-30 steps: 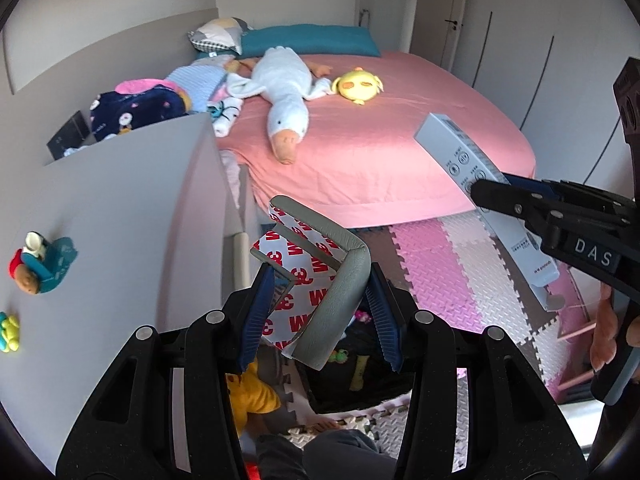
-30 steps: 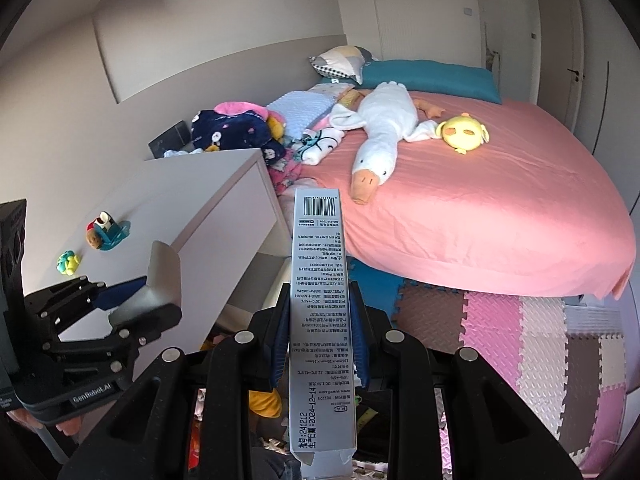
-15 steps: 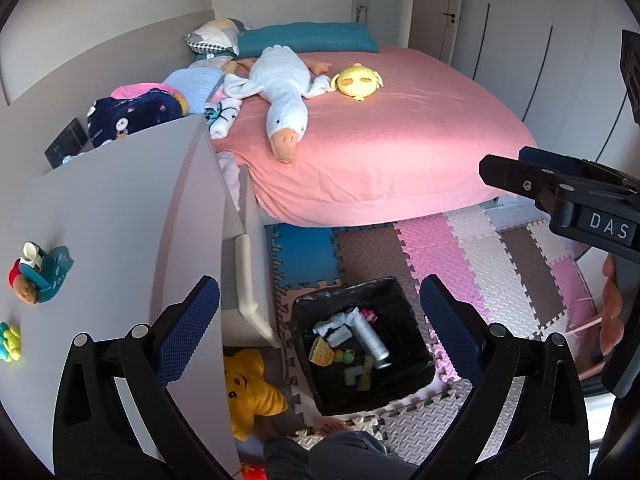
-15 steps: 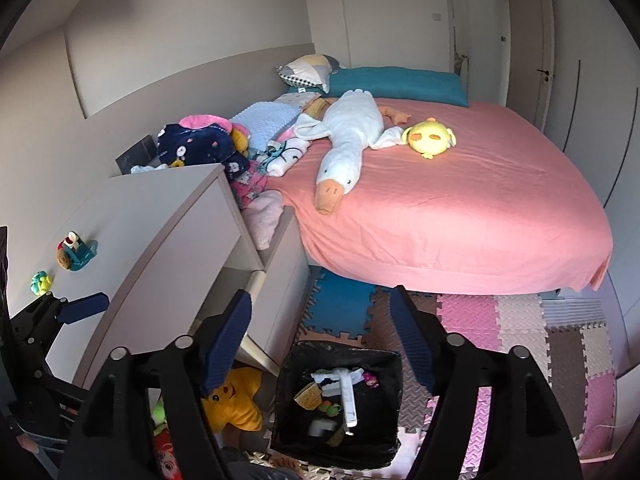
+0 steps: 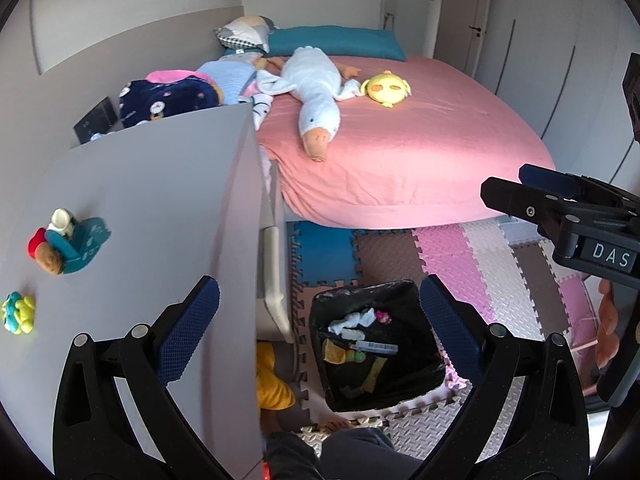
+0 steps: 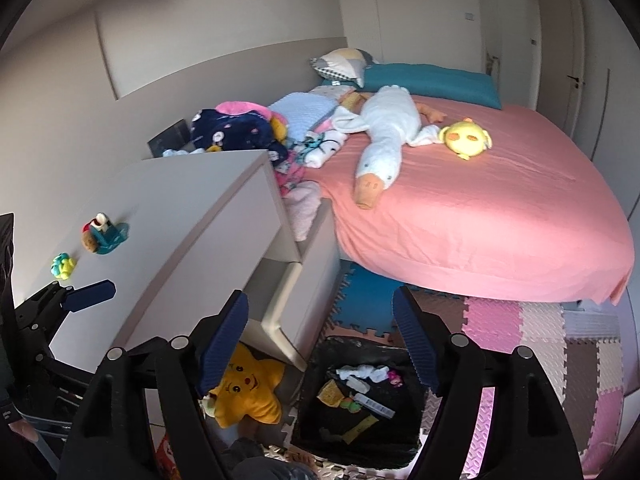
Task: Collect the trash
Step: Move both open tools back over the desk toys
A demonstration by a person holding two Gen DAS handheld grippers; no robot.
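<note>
A bin with a black liner [image 5: 430, 354] [image 6: 316, 364] stands on the foam floor below both grippers. In it lie white tissue [image 5: 352, 320], a long grey box [image 5: 376, 347] [image 6: 374, 404], yellow wrappers and other small scraps. My left gripper [image 5: 318, 286] hangs above the bin, wide open, nothing between its blue pads. My right gripper [image 6: 320, 296] is open too and holds nothing, with the bin showing between its fingers. Each gripper also shows in the other's view: the right gripper [image 5: 520, 192] at the right edge, the left gripper [image 6: 92, 292] at the left edge.
A white dresser [image 5: 160, 200] stands left of the bin, with small toys [image 5: 64, 244] on top and an open drawer [image 6: 280, 320]. A yellow star plush [image 6: 248, 392] lies on the floor beside the bin. A pink bed [image 5: 420, 152] with a goose plush [image 5: 316, 96] stands beyond the bin. My knee [image 5: 360, 452] is at the bottom.
Both grippers opened. The grey corner piece with 3M backing left the left jaws and the long grey box left the right jaws. The box now lies in the bin.
</note>
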